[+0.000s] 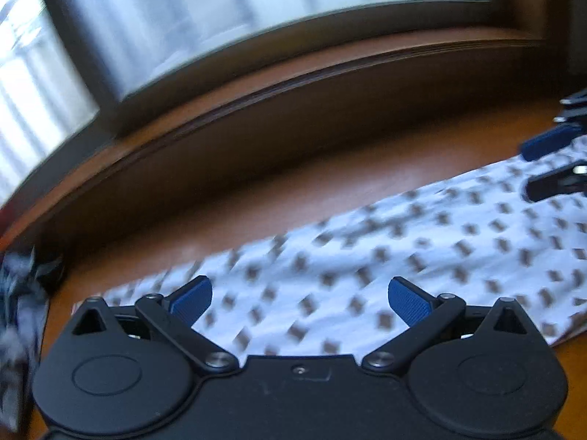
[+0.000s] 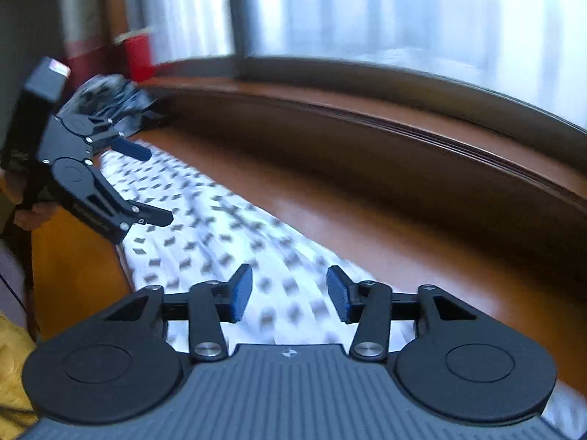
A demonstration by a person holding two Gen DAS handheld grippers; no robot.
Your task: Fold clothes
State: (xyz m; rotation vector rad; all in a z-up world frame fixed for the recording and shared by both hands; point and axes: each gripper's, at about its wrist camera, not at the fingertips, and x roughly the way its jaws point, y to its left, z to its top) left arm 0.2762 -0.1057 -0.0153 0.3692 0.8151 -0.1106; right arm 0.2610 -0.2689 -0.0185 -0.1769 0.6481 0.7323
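Observation:
A white garment with small dark square prints lies flat in a long strip on the brown wooden table. My left gripper hovers over its near end, open, with nothing between the blue pads. The right gripper shows at the far right of the left wrist view, open above the cloth's other end. In the right wrist view the same garment runs away to the left under my right gripper, which is open and empty. The left gripper appears there at the left, open, held by a hand.
A dark crumpled garment lies at the table's far left end, also seen as dark cloth in the left wrist view. A raised wooden ledge and windows run behind the table. A red container stands near the corner. Yellow fabric sits below.

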